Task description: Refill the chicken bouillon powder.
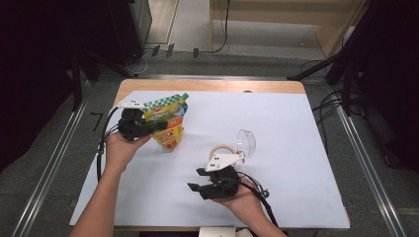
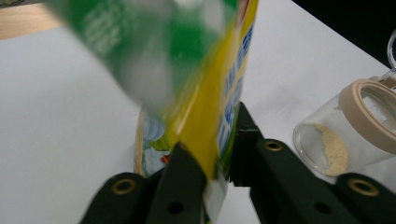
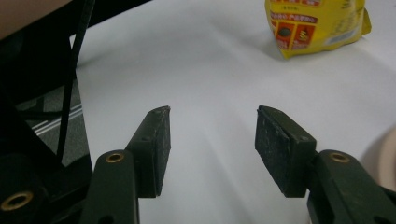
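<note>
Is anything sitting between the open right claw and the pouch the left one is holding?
No. In the high view, bare white table cover separates the right claw from the pouch. The right gripper view shows the same. The jar sits off to the side.

The yellow and green pouch [image 1: 168, 121] carries printing. It is too blurred and small to read. No other writing can be read.

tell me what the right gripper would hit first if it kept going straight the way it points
Probably only the white table cover: the open right gripper has bare surface ahead. The yellow pouch sits farther on, right of that line; depth is unclear.
</note>
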A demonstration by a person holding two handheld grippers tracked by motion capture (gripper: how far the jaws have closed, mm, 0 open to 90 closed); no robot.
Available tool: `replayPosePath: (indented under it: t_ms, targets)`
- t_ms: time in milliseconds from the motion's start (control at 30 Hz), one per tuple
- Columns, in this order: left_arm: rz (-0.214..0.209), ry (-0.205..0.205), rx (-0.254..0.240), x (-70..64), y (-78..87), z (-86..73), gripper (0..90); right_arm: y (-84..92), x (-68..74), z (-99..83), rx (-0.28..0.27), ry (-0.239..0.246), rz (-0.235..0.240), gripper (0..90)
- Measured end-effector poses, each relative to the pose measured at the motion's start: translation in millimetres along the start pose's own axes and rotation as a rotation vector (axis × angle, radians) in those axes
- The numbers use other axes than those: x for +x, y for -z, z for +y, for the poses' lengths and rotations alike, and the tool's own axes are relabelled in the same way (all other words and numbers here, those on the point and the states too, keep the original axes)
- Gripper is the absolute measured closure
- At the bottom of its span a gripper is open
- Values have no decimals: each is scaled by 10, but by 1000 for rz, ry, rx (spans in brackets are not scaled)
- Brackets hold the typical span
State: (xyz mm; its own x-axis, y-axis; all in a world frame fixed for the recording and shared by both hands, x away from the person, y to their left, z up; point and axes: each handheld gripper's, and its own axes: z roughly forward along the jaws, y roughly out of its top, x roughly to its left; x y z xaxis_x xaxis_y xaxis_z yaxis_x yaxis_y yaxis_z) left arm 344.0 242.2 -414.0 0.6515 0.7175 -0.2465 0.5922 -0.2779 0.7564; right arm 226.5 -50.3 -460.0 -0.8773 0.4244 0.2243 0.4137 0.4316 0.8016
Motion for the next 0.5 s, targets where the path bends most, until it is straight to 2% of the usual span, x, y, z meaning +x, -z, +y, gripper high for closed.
replayPosePath:
  t_ms: [33, 133, 267, 500]
  targets:
    - [12, -10, 5, -24, 17, 13, 889, -22, -1, 18, -4, -2, 3, 468]
    - [6, -27, 40, -92, 78, 81, 894, -84, 16, 44, -22, -10, 11, 472]
    - [-41, -26, 48, -164, 178, 166, 896, -118, 47, 0, -29, 17, 0, 476]
    - [-115, -44, 44, -341, 365, 314, 897, -128, 34, -66, -48, 13, -17, 484]
